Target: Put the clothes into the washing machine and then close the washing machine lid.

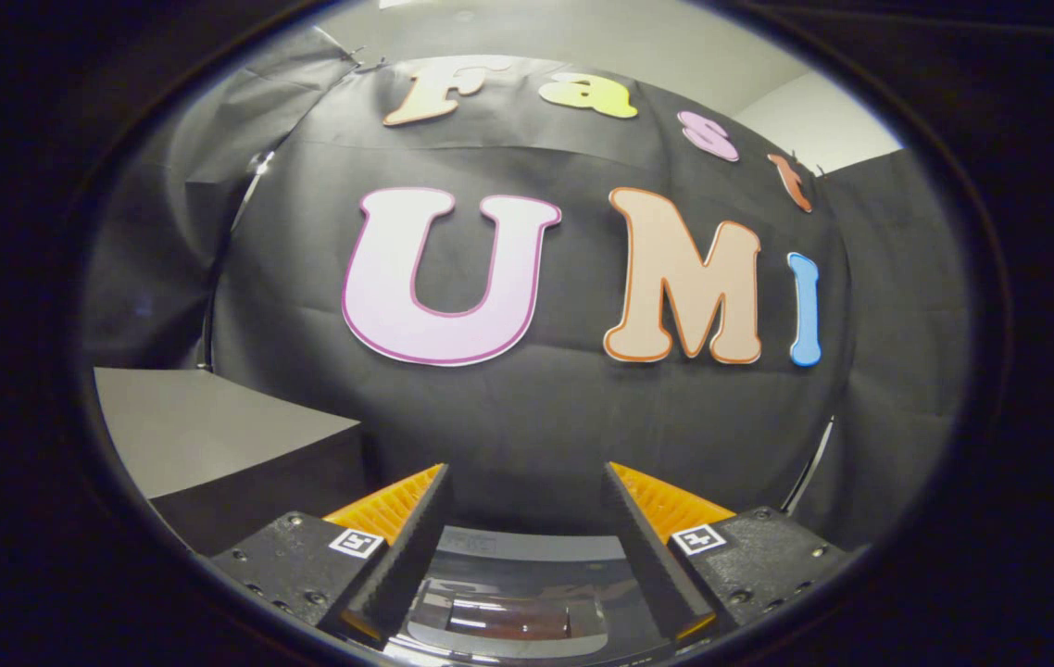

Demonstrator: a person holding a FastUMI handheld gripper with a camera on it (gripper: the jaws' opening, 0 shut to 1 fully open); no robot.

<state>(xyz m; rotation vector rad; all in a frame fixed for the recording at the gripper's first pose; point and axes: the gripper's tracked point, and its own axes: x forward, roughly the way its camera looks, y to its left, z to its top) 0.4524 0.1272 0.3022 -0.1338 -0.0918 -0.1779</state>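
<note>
The booth's black cloth wall (527,408) stands ahead at twelve o'clock, nothing in front of it. A grey-topped box (212,435) sits at ten o'clock, beside the fingers. The washing machine (527,593) lies below at six o'clock, its glossy lid seen between the gripper (525,491) fingers, which are spread apart, pinching nothing.

Black cloth wall (527,435); grey-topped, dark-sided box (212,435); glossy grey washing machine lid (518,602) with a reddish reflection, seen between the parted tool (527,482) fingers.
</note>
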